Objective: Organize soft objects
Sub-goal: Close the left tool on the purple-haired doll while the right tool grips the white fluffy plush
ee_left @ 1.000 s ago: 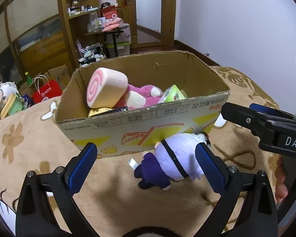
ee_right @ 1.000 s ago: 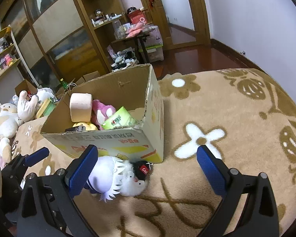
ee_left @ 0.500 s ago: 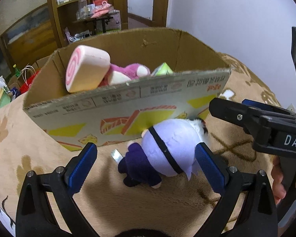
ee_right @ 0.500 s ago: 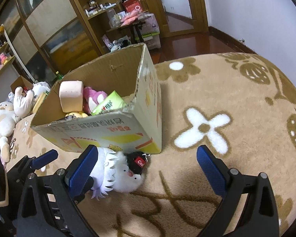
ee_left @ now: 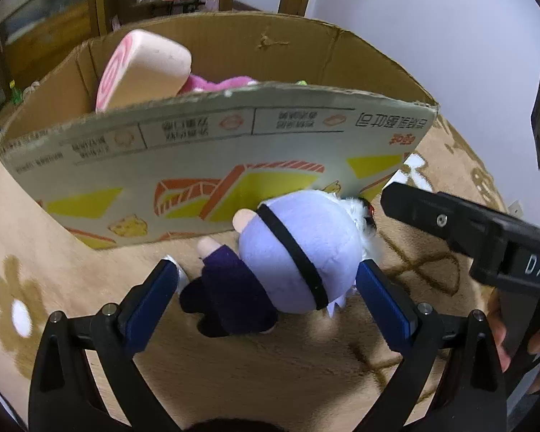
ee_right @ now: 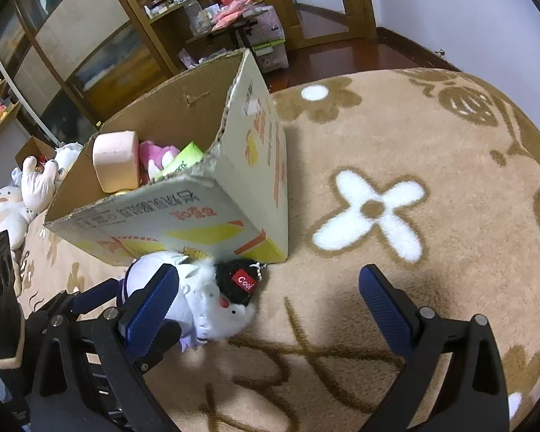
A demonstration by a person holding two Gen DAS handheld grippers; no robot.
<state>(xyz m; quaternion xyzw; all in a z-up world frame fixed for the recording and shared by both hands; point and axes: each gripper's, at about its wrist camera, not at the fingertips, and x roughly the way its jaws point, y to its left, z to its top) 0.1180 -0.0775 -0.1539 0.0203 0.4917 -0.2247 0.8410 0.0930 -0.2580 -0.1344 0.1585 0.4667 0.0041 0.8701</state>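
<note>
A white-haired plush doll (ee_left: 298, 252) in purple clothes with a black "Cool" cap lies on the beige carpet against the front of a cardboard box (ee_left: 198, 144). My left gripper (ee_left: 266, 302) is open, its blue pads either side of the doll, the right pad touching its head. The doll also shows in the right wrist view (ee_right: 212, 298). My right gripper (ee_right: 266, 302) is open and empty over the carpet, to the doll's right. The box (ee_right: 234, 212) holds a pink swirl roll cushion (ee_left: 140, 68), a pink plush (ee_right: 154, 154) and a green item (ee_right: 183, 158).
The carpet (ee_right: 432, 144) has white flower patterns. More plush toys (ee_right: 21, 194) lie left of the box. Wooden shelves (ee_right: 133, 36) and a small cluttered table (ee_right: 241, 21) stand behind it. A white wall is on the right.
My left gripper has moved forward and down, so its pads now straddle the doll. The right gripper has come a little lower and closer to the doll and box.
</note>
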